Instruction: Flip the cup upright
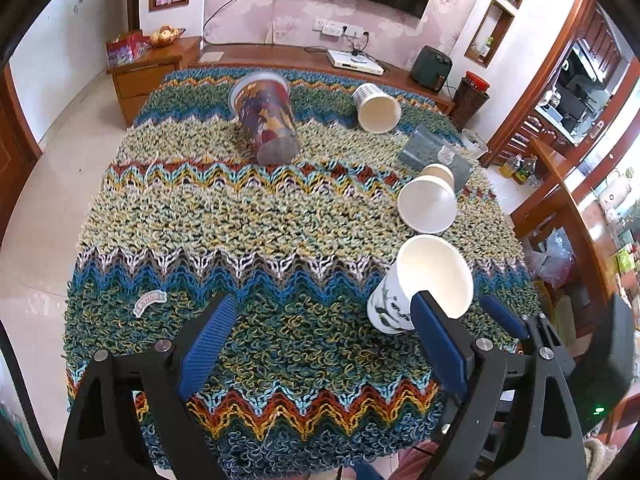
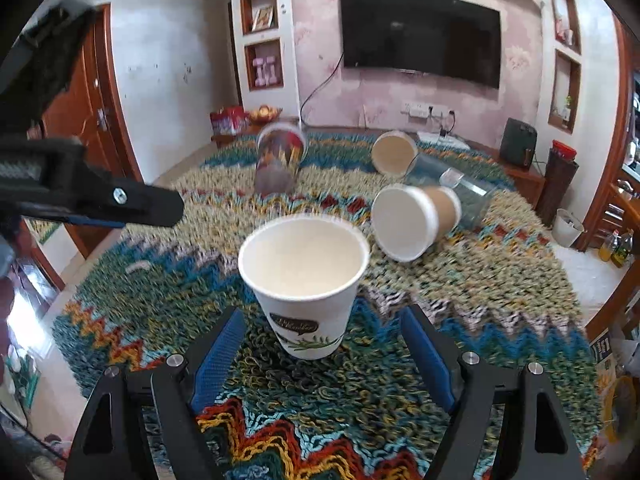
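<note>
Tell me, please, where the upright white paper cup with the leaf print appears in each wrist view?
Left wrist: the upright white cup stands lower right, just beyond the left claw's right finger.
Right wrist: the cup stands at centre, ahead of the open right claw.
Shared landmark: the colourful cup lying on its side.

Beyond the claws, the far wall wears pale pink floral wallpaper [image 2: 360,92] and carries a wide black flat-screen television [image 2: 420,38], a dark cable trailing down from it. White recessed wall niches [image 2: 262,32] stand to its left, with more on the right. Below runs a low reddish-brown wooden cabinet [image 1: 280,56] holding a white set-top box [image 1: 354,62] and a dark grey speaker [image 1: 431,66]. A reddish wooden door [image 2: 86,92] sits far left. The floor is glossy cream tile [image 1: 44,208], catching daylight. The surface wears a shaggy zigzag-striped knitted cover [image 1: 248,216].
</note>
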Demonstrator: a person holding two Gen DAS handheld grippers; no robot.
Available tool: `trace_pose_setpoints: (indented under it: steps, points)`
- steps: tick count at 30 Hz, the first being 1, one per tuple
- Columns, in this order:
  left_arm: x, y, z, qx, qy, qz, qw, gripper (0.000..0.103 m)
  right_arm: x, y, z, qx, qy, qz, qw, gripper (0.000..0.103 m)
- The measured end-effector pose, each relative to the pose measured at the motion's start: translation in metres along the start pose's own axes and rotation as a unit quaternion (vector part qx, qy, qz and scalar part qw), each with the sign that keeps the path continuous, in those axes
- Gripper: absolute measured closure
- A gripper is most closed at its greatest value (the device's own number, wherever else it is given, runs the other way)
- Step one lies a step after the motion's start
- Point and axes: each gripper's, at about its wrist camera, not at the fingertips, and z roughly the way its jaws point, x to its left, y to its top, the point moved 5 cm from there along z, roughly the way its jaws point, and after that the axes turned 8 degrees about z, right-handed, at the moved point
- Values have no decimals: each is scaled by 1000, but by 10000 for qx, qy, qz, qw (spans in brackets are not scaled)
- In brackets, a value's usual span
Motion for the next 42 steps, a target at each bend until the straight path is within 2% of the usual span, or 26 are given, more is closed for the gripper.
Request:
trace_pose_setpoints:
  steps: [6, 9, 14, 20, 23, 28, 36, 42]
  points:
    - [-10, 18, -18, -197, 144, 170, 9996, 12, -4, 30, -32, -120, -149, 93, 9998, 22]
    - [-13, 30, -27, -293, 208, 192, 9992, 12, -1, 50, -39, 71, -454, 62, 9989, 22]
    - [-17, 47, -45, -403, 310, 134, 9986, 12, -4, 76, -45, 319, -577, 191, 9976, 22]
    - [-21, 67, -66, -577, 481, 98, 9971, 12, -15, 102, -46, 648, -1035, 293, 9921, 22]
    - [-21, 72, -70, -611, 551, 120, 9965, 12, -21, 114, -50, 724, -860, 592, 9919, 22]
    - [-22, 78, -75, -564, 647, 66, 9963, 12, -28, 134, -61, 731, -876, 961, 9888, 22]
    - [-26, 85, -85, -505, 867, -28, 9950, 12, -25, 148, -69, 884, -957, 1018, 9862, 22]
    - [-31, 86, -83, -297, 770, -115, 9965, 12, -23, 157, -76, 813, -1054, 853, 9874, 22]
